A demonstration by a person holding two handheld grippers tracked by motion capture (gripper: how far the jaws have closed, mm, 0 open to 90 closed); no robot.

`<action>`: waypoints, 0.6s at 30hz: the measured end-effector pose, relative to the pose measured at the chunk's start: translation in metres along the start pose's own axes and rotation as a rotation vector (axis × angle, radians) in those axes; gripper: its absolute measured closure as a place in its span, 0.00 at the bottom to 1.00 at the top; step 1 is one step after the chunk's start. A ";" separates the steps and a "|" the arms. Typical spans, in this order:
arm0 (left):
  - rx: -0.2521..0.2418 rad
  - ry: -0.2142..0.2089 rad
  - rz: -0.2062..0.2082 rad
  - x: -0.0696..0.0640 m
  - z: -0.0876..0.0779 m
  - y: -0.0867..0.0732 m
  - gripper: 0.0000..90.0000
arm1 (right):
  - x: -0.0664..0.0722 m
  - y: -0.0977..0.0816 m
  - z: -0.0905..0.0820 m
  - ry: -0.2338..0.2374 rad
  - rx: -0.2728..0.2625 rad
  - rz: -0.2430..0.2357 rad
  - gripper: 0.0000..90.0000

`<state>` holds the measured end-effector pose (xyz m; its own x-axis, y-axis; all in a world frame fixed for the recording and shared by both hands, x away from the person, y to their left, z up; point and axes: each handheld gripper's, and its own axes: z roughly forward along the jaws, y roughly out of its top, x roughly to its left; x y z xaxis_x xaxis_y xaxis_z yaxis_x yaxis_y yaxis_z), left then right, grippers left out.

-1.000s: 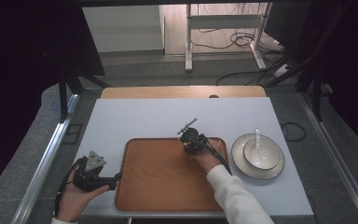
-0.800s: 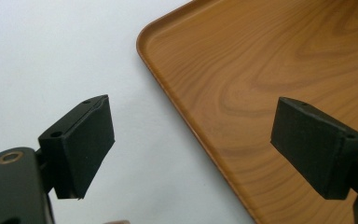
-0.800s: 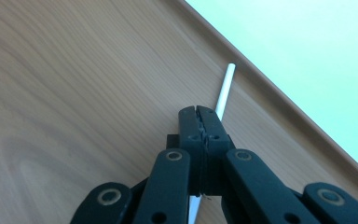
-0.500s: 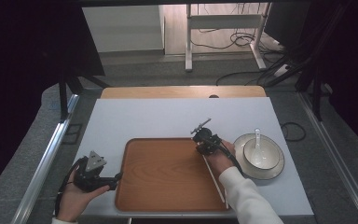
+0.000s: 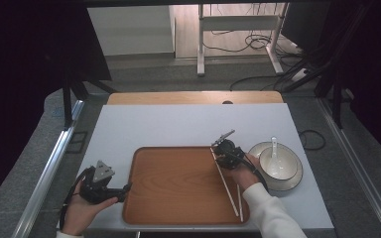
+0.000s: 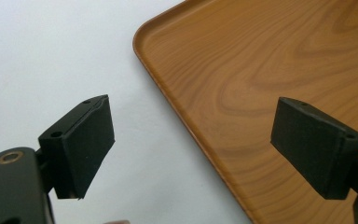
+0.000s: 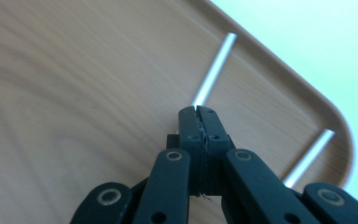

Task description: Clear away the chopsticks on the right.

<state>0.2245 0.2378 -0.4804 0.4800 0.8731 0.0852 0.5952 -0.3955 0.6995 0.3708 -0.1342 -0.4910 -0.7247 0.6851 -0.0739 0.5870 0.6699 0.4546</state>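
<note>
A wooden tray (image 5: 178, 183) lies on the white table. Two metal chopsticks (image 5: 225, 183) rest along its right side, also in the right gripper view (image 7: 214, 67). My right gripper (image 5: 222, 152) is low over the tray's far right part, jaws shut (image 7: 196, 112). One chopstick runs out from under its tips and the other (image 7: 307, 158) passes beneath its linkage; I see nothing pinched between the pads. My left gripper (image 5: 121, 188) rests at the tray's left edge, open (image 6: 191, 144), with the tray rim (image 6: 177, 112) between its pads and untouched.
A white bowl (image 5: 278, 166) with a white spoon (image 5: 274, 148) in it stands on a plate (image 5: 297, 176) just right of the tray, close to my right hand. Bare white tabletop (image 5: 178, 126) stretches behind the tray. A dark rail (image 5: 49, 168) borders the table's left side.
My right gripper has slid to the right over the tray, from its far middle toward the bowl, jaws still shut. The left gripper has stayed where it was.
</note>
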 end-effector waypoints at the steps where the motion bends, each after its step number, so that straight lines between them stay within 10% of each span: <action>1: 0.000 -0.001 0.001 0.000 0.000 0.000 0.14 | 0.002 0.000 0.000 0.008 0.003 -0.008 1.00; 18: 0.000 -0.001 0.001 -0.001 0.001 0.000 0.14 | -0.002 -0.015 -0.001 -0.008 0.043 -0.004 1.00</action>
<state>0.2246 0.2363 -0.4814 0.4814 0.8724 0.0847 0.5946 -0.3961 0.6997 0.3629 -0.1455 -0.4966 -0.7244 0.6845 -0.0825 0.5992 0.6843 0.4156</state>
